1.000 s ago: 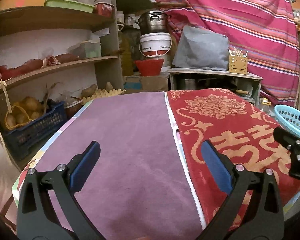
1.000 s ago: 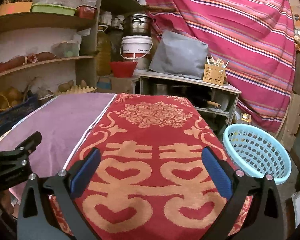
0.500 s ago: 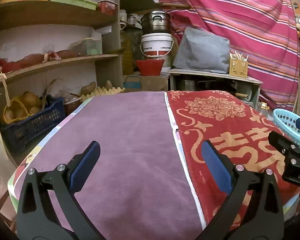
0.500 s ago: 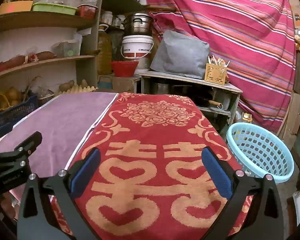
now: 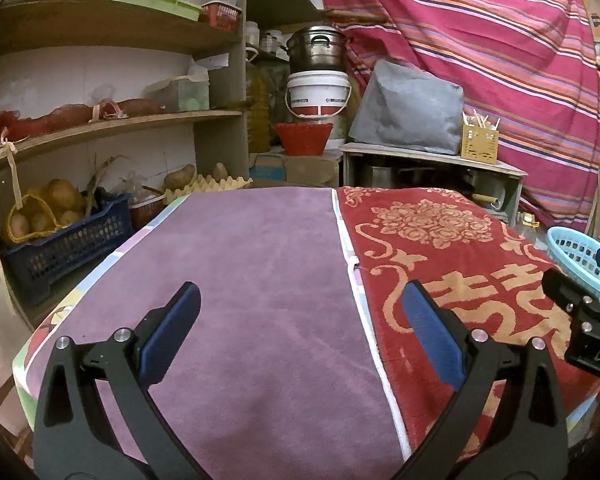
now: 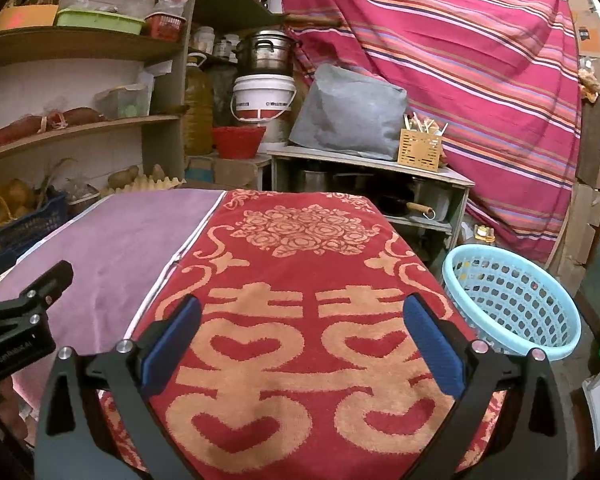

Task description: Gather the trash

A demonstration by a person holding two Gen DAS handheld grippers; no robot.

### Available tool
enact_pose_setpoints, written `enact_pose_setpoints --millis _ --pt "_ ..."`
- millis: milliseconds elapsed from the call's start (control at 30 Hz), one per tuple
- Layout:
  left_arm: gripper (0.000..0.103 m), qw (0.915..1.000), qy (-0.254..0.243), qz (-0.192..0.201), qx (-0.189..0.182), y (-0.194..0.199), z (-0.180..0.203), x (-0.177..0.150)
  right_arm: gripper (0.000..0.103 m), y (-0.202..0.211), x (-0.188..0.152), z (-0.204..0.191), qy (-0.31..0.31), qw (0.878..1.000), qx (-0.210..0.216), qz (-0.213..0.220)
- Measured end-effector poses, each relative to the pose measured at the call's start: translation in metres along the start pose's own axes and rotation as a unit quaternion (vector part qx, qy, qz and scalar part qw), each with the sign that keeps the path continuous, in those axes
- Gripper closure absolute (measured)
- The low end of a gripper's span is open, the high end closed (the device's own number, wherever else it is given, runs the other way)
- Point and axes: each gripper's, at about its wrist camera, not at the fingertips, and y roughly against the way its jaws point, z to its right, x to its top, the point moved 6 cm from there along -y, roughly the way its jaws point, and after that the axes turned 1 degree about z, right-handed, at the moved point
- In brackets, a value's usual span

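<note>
Blue-padded left tongs (image 5: 300,320) hang wide open over the purple cloth (image 5: 260,280) on the counter, w/ nothing in them. Right tongs (image 6: 302,324) are wide open too, over the red towel (image 6: 300,264). Light blue basket (image 6: 512,300) sits just beside the counter, on the right.
</note>
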Motion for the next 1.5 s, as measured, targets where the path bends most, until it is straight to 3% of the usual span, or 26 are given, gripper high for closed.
enact_pose_setpoints --millis 1500 --pt "0.005 1.0000 0.001 0.006 0.000 0.0018 -0.0016 0.0050 0.005 0.0034 -0.0004 0.0008 0.008 1.000 -0.003 0.004"
